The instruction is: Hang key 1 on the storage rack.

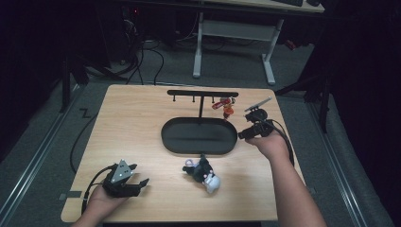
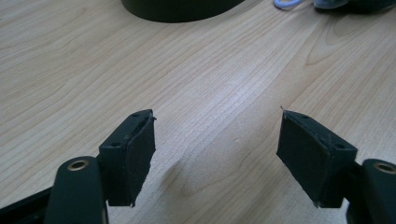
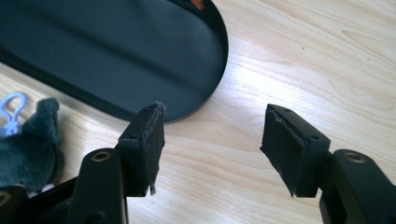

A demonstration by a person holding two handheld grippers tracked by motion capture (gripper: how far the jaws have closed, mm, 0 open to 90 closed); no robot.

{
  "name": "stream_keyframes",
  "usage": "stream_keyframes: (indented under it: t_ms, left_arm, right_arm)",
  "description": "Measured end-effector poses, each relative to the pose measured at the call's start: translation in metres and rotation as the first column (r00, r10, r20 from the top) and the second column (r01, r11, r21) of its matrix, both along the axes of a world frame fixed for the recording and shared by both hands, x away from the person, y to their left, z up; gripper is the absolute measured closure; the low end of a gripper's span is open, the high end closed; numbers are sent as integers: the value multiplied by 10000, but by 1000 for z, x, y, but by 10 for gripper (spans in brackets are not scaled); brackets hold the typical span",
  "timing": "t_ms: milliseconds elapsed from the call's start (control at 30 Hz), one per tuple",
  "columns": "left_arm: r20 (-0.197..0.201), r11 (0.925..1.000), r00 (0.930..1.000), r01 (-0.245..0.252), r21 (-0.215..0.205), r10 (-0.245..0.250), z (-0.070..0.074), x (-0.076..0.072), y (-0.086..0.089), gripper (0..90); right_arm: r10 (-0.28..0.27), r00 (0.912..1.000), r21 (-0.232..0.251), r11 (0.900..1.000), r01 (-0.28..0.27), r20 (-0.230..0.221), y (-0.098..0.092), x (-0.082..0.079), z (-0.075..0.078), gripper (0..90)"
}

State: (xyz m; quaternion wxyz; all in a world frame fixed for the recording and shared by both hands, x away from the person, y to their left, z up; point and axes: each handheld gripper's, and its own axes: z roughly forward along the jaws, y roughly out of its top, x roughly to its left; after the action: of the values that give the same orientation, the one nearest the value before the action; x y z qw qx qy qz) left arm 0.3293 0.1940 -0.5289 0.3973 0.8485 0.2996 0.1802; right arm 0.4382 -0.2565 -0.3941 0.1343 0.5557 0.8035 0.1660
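A black oval tray (image 1: 166, 137) lies mid-table, and a T-shaped hanger bar (image 1: 202, 93) rises from its far edge. A red and orange keychain (image 1: 226, 105) hangs near the bar's right end. A black and white plush toy (image 1: 204, 172) with a lilac clip (image 1: 190, 163) lies in front of the tray. My right gripper (image 1: 243, 135) hovers just right of the tray, open, with bare wood between its jaws (image 3: 212, 135); the tray's end (image 3: 116, 56) and the plush (image 3: 32, 140) show to its left. My left gripper (image 1: 138, 174) rests open near the front left corner, jaws apart over bare wood (image 2: 217, 140).
The wooden table (image 1: 132, 123) ends close behind the hanger bar and just right of my right hand. Beyond it are a white desk frame (image 1: 267, 56) and cables on the floor. Bare wood stretches left of the tray.
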Motion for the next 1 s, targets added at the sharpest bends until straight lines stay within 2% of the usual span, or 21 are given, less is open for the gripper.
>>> stream_keyframes:
  t_ms: [167, 300, 400, 567, 633, 767, 867, 933, 967, 1000]
  left_arm:
    - [-68, 10000, 10000, -32, -35, 31, 0, -1, -2, 287]
    - [-175, 9999, 9998, -86, -89, 85, 1, -1, -2, 295]
    - [-239, 9998, 9996, -126, -140, 123, 1, -2, -3, 305]
    - [-334, 9997, 9994, -119, -208, 112, 2, -4, -8, 318]
    - [-371, 9998, 9993, -95, -190, 87, 2, -5, -10, 324]
    - [-447, 9997, 9990, -82, -245, 71, 3, -7, -16, 340]
    - [-470, 9997, 9989, -77, -248, 65, 3, -9, -22, 355]
    - [-423, 9998, 9991, -99, -171, 92, 4, -10, -28, 356]
    - [-416, 9998, 9991, -123, -150, 117, 5, -10, -31, 363]
    - [-379, 9997, 9992, -168, -172, 162, 6, -10, -34, 370]
  right_arm:
    - [-11, 9978, 180, 9998, -1, 667, -6, -29, -17, 391]
    - [-40, 9903, 281, 9996, 1, 1391, -10, -51, -35, 414]
    - [-106, 9835, 610, 9981, -4, 1809, -14, -66, -49, 432]
    - [-124, 9645, 726, 9973, -71, 2637, -15, -90, -70, 457]
    - [-185, 9599, 902, 9959, -71, 2799, -15, -99, -79, 466]
    - [-306, 9425, 1327, 9911, -147, 3328, -17, -118, -95, 473]
    - [-583, 9283, 1615, 9869, -19, 3672, -20, -133, -106, 496]
    - [-938, 9131, 1856, 9824, 203, 3968, -24, -143, -114, 512]
    - [-1155, 9136, 2032, 9784, 370, 3899, -27, -146, -116, 515]
    - [-1135, 9152, 2061, 9779, 342, 3866, -30, -148, -117, 522]
